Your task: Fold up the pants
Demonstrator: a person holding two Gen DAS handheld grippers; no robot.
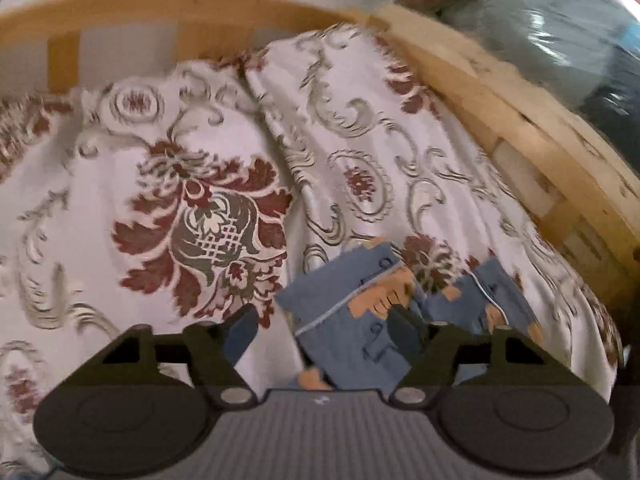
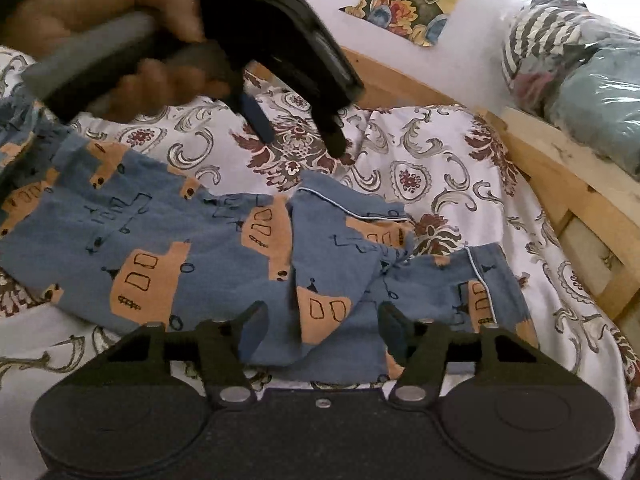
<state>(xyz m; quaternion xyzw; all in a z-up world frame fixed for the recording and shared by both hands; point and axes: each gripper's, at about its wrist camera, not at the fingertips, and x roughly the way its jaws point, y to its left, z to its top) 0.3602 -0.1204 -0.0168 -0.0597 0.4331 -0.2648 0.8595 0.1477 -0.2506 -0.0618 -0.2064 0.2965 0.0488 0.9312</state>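
Note:
Blue pants (image 2: 168,240) with orange vehicle prints lie on the floral bedspread, legs stretching right with rumpled, piped hems (image 2: 476,280). My right gripper (image 2: 324,332) is open just above the leg ends, holding nothing. My left gripper (image 2: 300,136) shows in the right wrist view, held in a hand, above the pants, jaws apart. In the left wrist view the left gripper (image 1: 324,332) is open, and the pant hems (image 1: 360,320) lie beneath its right finger.
The white bedspread (image 1: 160,184) with red and grey floral pattern covers the bed. A wooden bed frame (image 1: 540,152) curves along the back and right. Plastic-wrapped bundles (image 2: 580,80) sit beyond the frame at right.

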